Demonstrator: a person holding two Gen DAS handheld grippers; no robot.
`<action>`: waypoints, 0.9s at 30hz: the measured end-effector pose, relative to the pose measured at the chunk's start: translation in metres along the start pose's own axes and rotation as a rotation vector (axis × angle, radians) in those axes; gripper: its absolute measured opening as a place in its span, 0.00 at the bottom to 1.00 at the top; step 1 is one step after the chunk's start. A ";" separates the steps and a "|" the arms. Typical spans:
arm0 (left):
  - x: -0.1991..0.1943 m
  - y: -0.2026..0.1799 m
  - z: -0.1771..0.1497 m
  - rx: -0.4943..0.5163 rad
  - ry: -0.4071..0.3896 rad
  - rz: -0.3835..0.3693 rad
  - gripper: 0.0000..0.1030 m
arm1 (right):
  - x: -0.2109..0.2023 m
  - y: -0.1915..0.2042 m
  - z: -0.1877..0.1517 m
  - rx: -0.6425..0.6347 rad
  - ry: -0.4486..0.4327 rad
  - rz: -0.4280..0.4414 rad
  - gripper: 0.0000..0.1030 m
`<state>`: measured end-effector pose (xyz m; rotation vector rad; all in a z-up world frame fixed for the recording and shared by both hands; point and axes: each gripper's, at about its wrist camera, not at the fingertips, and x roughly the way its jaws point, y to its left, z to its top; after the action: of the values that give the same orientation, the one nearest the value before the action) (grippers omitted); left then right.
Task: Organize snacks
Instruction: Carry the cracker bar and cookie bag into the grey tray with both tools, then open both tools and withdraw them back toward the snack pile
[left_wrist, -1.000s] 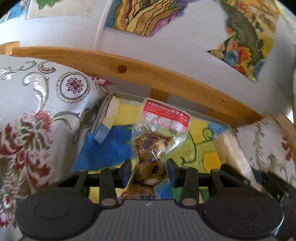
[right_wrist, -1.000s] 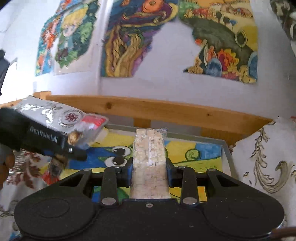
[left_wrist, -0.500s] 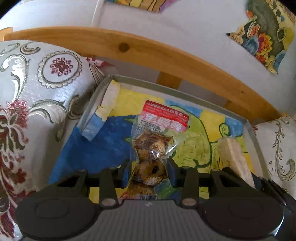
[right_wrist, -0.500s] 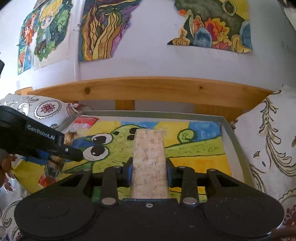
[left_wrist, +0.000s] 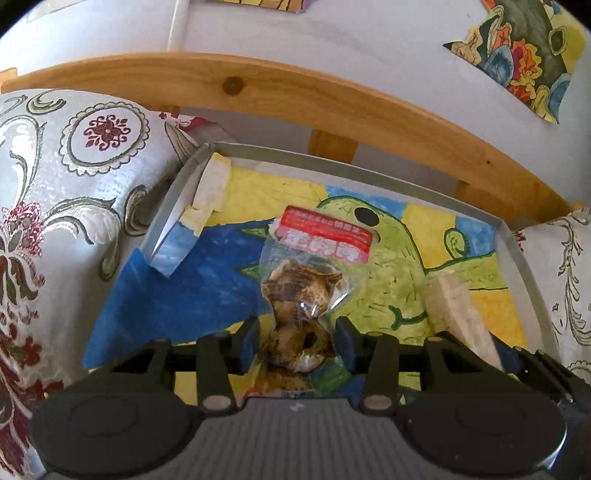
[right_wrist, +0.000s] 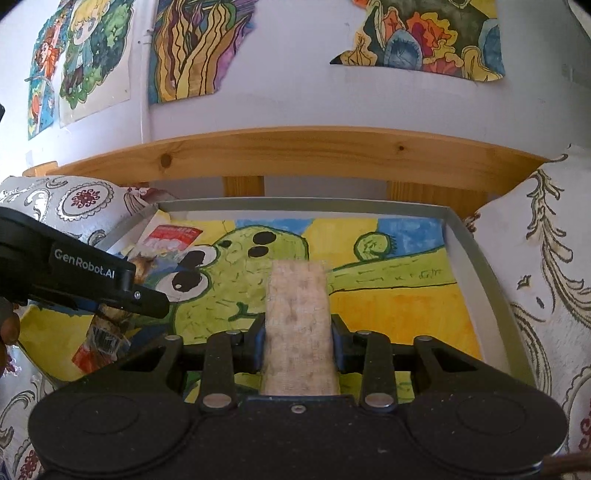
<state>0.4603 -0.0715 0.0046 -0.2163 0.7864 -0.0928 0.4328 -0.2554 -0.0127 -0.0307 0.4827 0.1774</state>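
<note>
A clear snack bag with a red label and brown round pieces sits between the fingers of my left gripper, which is shut on it. The bag hangs low over the grey tray, above its painted frog lining. My right gripper is shut on a pale cracker bar that points toward the tray's middle. In the right wrist view the left gripper comes in from the left with the snack bag under it. The cracker bar also shows at the right of the left wrist view.
A wooden rail runs behind the tray. Patterned cushions press against its left and right sides. Colourful paintings hang on the white wall. Part of a hand shows at the left edge.
Both grippers have moved forward and down over the tray, so its frog lining fills more of each view. Each keeps its hold on its snack.
</note>
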 end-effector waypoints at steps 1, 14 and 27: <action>0.000 -0.001 0.000 -0.001 0.001 0.000 0.50 | -0.001 0.001 0.000 -0.003 -0.004 0.002 0.39; -0.038 0.006 -0.005 -0.027 -0.107 -0.007 0.89 | -0.047 -0.005 0.005 0.008 -0.106 -0.037 0.83; -0.127 0.021 -0.038 0.010 -0.283 0.015 0.99 | -0.144 0.006 0.005 0.013 -0.231 -0.017 0.99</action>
<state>0.3444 -0.0363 0.0617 -0.2090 0.5061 -0.0503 0.3086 -0.2726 0.0592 -0.0019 0.2531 0.1591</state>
